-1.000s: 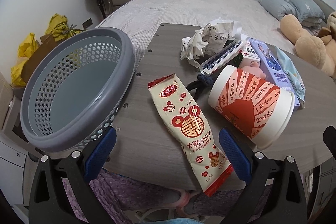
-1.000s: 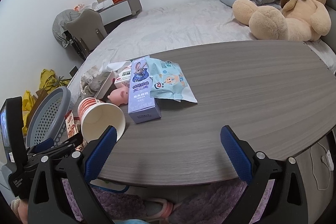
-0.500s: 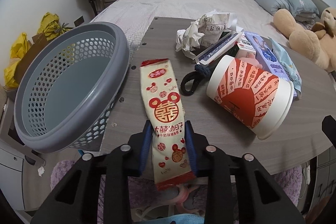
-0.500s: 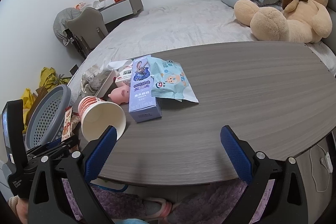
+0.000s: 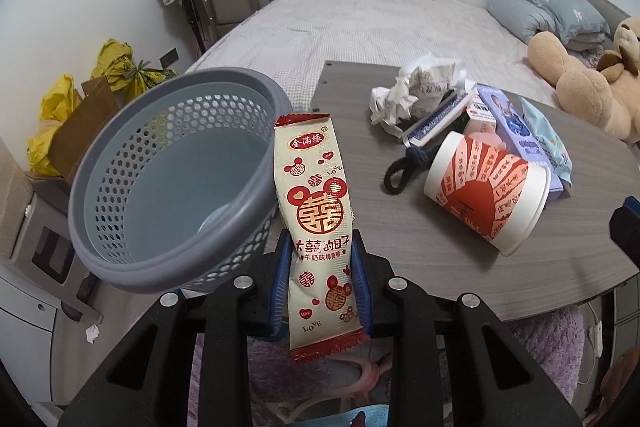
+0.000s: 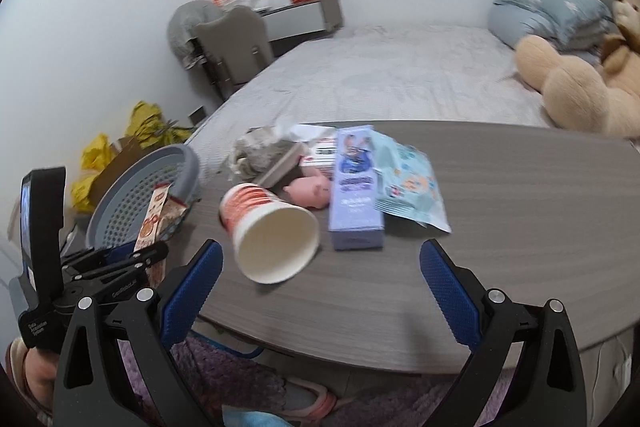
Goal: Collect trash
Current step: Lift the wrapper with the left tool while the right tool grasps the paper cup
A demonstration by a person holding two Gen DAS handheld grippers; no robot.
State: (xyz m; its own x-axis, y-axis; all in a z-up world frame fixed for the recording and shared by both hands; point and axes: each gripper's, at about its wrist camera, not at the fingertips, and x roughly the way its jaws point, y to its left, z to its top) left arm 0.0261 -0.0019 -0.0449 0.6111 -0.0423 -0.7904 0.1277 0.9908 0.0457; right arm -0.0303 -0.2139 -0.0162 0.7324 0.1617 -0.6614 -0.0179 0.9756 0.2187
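My left gripper (image 5: 320, 279) is shut on a cream and red snack wrapper (image 5: 316, 211) and holds it upright above the table's left end, beside the rim of the grey perforated basket (image 5: 132, 227). In the right wrist view the wrapper (image 6: 154, 215) stands in front of the basket (image 6: 120, 195). My right gripper (image 6: 320, 287) is open and empty near the table's front edge, in front of a red and white paper cup (image 6: 272, 227) lying on its side. The cup (image 5: 488, 191) and crumpled paper (image 5: 416, 91) lie on the table.
On the grey wooden table (image 6: 520, 247) lie a purple box (image 6: 356, 187), a light blue wipes pack (image 6: 412, 183), a pink pig toy (image 6: 308, 189) and a black cord loop (image 5: 404, 171). A bed with a teddy bear (image 6: 580, 91) is behind. Yellow bags (image 5: 52, 115) sit at left.
My left gripper closed on the snack wrapper and lifted it off the table, up beside the basket. My right gripper moved left and closer to the paper cup, still open.
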